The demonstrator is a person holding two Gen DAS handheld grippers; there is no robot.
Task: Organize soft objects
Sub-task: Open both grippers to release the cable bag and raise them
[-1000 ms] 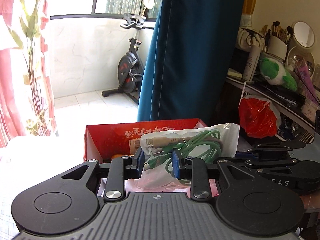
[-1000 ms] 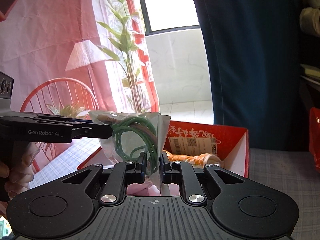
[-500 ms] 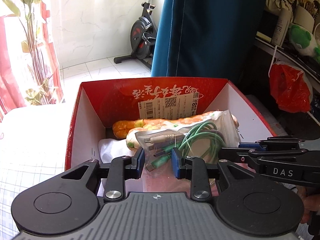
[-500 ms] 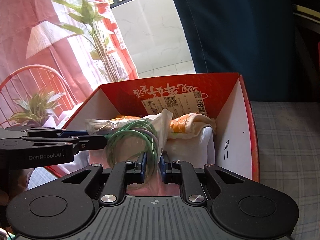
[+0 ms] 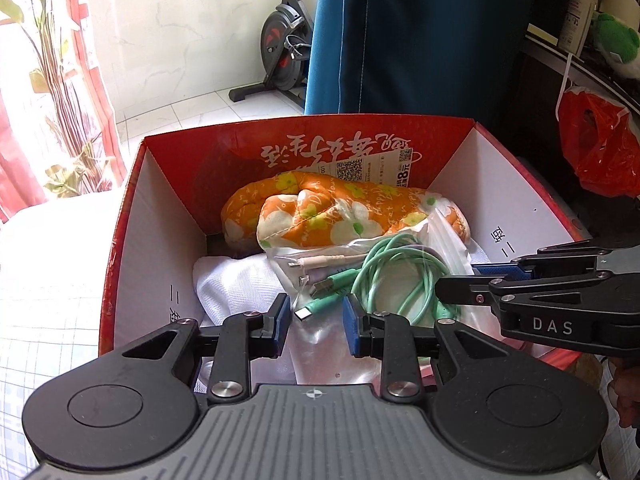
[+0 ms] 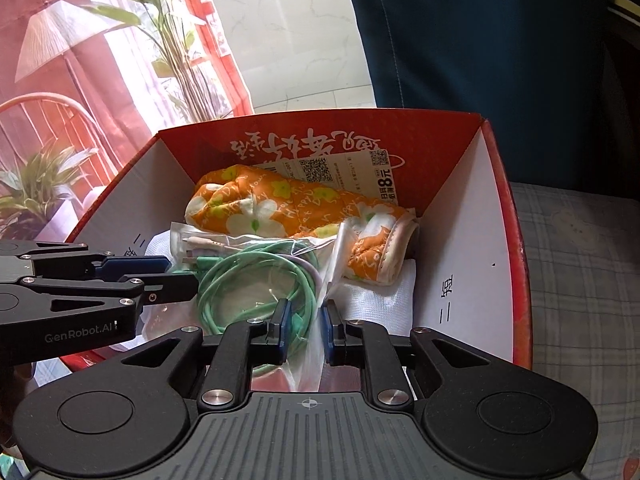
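One red box (image 5: 120, 248) fills the middle of both views, and the clear bag (image 5: 360, 272) of green cables sits inside it, low in the centre, on a white cloth (image 5: 236, 284). Behind the bag, one orange flowered cushion (image 5: 320, 212) lies against the box's far wall.

The left gripper (image 5: 314, 316) is clenched on the bag's lower part. The right gripper (image 6: 306, 320), nearly closed, pinches the bag's edge; it enters the left view from the right.

Around the box: one blue curtain (image 5: 400, 32) top centre, one exercise bike (image 5: 286, 44) beside it, one red plastic bag (image 5: 596, 148) at the right edge, and plants (image 6: 132, 20) at upper left.
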